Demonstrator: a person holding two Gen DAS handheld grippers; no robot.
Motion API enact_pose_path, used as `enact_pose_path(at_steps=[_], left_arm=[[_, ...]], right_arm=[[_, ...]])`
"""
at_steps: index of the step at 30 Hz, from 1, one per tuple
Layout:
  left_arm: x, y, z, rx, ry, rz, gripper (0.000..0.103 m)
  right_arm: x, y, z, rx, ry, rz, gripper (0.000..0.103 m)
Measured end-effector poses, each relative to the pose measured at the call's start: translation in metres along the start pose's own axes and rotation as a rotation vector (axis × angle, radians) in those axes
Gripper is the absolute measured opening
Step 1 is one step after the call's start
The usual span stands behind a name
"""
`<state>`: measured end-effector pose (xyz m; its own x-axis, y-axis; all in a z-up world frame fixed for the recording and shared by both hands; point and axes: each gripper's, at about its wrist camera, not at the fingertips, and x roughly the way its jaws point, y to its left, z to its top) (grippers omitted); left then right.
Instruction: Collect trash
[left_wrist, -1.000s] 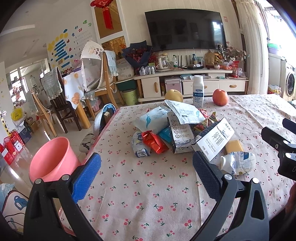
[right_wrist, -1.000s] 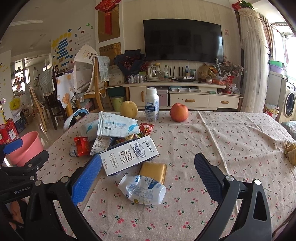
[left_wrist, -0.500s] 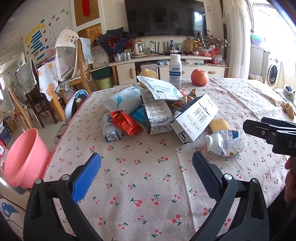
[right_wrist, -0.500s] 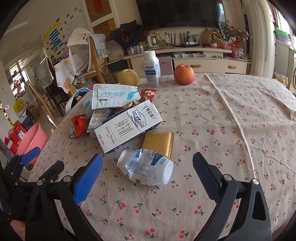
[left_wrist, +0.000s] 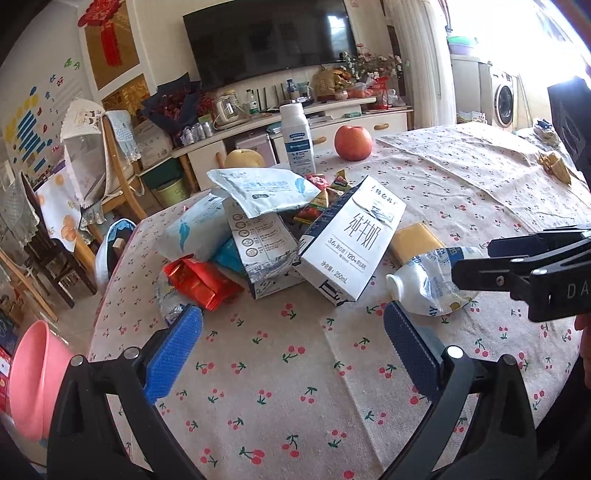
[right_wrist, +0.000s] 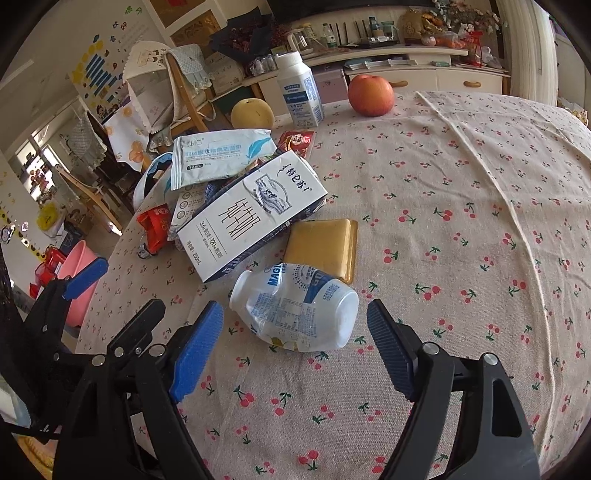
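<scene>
right hand-held gripper (right_wrist: 295, 345) closing around crushed plastic bottle (right_wrist: 295, 308) lying on the tabletop (right_wrist: 461, 221), pads seemingly not touching it yet, left hand-held gripper (left_wrist: 293, 347) held wide open and empty, milk carton (left_wrist: 351, 240) just beyond

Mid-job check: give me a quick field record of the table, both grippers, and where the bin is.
surface: table with cherry-print cloth
nearest trash: crushed white bottle, lying on its side
pile: milk carton, wipes packet, red wrapper
not trash: apple, pear, upright bottle
right gripper: closing, bottle just ahead, untouched
left gripper: open, empty
bin: pink bucket, beside the table
</scene>
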<state>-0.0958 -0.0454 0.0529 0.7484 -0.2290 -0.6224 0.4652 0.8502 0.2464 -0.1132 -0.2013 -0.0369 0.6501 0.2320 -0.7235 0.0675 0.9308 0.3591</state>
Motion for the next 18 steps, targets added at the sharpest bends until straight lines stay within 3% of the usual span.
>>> enact_pose_path(at_steps=[4,18], left_arm=[[0.008,-0.010,0.006,0.061,0.000,-0.018,0.099],[0.041,-0.036,0.036,0.220,0.011,-0.055,0.099]], right_arm=[[-0.001,-0.004,0.002,0.002,0.000,-0.020,0.085],[-0.015,-0.016,0.007,-0.003,-0.033,-0.081,0.086]])
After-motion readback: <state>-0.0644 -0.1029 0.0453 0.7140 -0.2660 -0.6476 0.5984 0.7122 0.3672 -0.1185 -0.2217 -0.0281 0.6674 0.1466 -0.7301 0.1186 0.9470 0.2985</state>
